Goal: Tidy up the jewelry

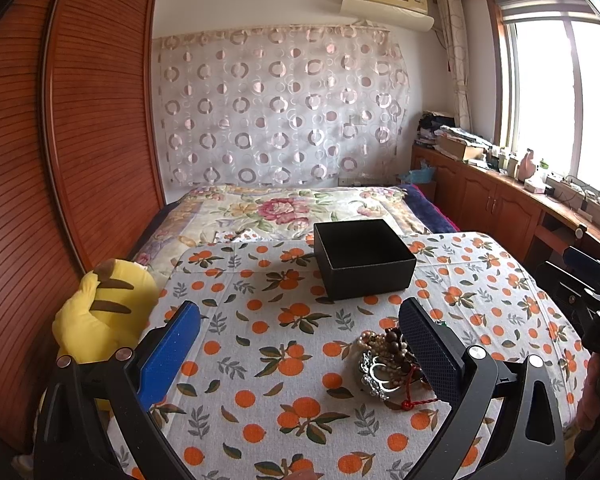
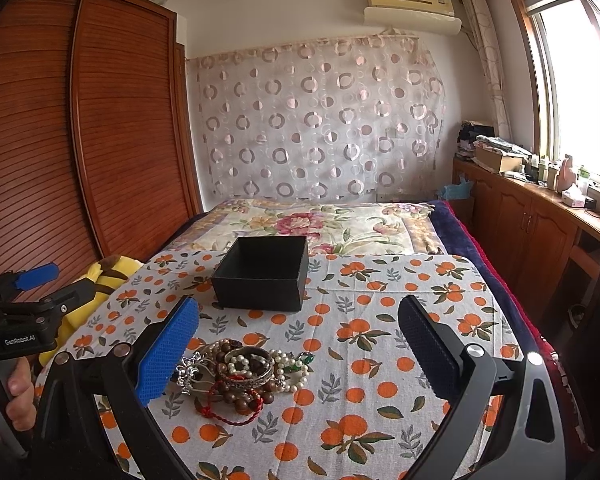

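Note:
A pile of jewelry (image 2: 242,376) lies on the orange-print tablecloth (image 2: 379,344): pearl strands, brown wooden beads, a silver bangle, a silver ornament and a red cord. It also shows in the left wrist view (image 1: 383,364), partly behind my right finger. An open, empty black box (image 2: 262,272) stands behind it, also in the left wrist view (image 1: 363,258). My left gripper (image 1: 300,344) is open, with the pile near its right finger. My right gripper (image 2: 300,340) is open, with the pile near its left finger. Each gripper shows at the edge of the other's view.
A yellow striped plush toy (image 1: 100,312) sits at the table's left edge. A bed with a floral quilt (image 2: 319,224) lies behind the table. A wooden wardrobe (image 1: 60,140) stands on the left, and a cluttered wooden cabinet (image 2: 539,216) runs under the window on the right.

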### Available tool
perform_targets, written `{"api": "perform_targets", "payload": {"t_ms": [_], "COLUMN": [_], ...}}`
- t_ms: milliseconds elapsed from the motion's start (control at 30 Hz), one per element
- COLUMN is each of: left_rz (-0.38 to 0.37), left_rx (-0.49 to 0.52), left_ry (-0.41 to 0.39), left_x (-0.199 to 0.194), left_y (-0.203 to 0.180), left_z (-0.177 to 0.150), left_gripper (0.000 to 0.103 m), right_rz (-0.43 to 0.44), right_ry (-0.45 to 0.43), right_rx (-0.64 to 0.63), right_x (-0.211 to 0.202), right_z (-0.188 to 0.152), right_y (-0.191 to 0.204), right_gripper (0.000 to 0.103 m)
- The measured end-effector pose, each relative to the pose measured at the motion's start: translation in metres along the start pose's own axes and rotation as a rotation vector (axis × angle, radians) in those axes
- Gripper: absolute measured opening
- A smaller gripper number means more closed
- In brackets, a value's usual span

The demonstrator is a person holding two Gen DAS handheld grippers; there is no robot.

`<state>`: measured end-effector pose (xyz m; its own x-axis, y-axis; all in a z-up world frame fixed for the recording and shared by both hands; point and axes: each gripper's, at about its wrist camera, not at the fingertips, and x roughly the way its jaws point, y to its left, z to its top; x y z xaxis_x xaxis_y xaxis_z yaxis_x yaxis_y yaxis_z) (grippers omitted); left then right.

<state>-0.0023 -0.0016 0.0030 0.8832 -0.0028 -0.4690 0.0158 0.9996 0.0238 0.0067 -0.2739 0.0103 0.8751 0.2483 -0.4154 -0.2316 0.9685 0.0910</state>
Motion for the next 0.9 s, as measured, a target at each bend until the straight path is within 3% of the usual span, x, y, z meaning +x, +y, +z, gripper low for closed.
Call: {"api": "perform_targets", "payload": {"t_ms": [467, 767, 900], "left_rz": [-0.004, -0.046, -0.065], "left_rx": [-0.011, -0.018, -0.020], "left_ry": [0.014, 0.093, 0.140], "left_x": [-0.001, 0.028, 0.041], "left_y": [-0.003, 0.006, 0.012], "left_z": [-0.002, -0.025, -0.035], "left_gripper": [0.097, 0.097, 0.097], "right_rz": [0.011, 0.081, 0.108], "right_ry": [0.012, 0.095, 0.151], "right_rx": [-0.004, -0.052, -0.076], "right_x": [-0.006, 0.027, 0.047], "right_z": [0.005, -0.013, -0.023], "right_y": [0.011, 0.013, 0.015], "right_gripper": [0.101, 0.100, 0.094]}}
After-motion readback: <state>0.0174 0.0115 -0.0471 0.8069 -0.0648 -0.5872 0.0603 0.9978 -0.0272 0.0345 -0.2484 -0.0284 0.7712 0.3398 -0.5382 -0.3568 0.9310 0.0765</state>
